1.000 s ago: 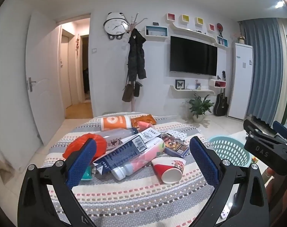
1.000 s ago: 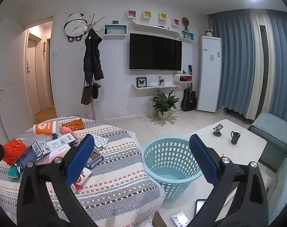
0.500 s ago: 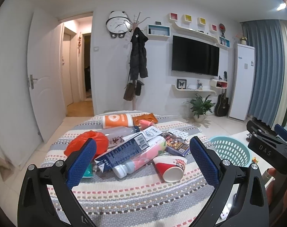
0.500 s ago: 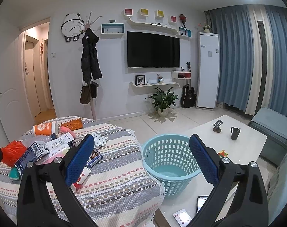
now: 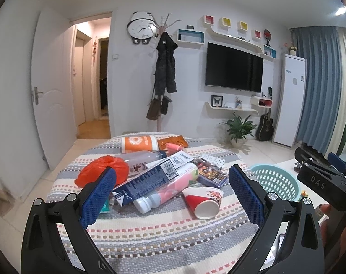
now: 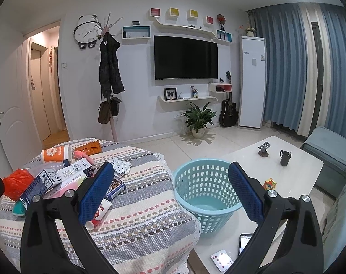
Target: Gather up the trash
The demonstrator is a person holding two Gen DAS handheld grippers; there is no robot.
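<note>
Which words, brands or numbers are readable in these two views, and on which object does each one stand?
"DAS": on the black body of the right gripper, in the left wrist view.
Blue carton: barcode and white print, too blurred to read.
Orange cup: round logo, unreadable.
White carton: print too small.
Playing card: corner mark unclear.

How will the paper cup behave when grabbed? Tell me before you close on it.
The paper cup lies on its side, so a nudge would probably roll it in a curve. It looks empty, likely very light. Thin paper walls would probably crush under a hard squeeze; grip gently.
</note>
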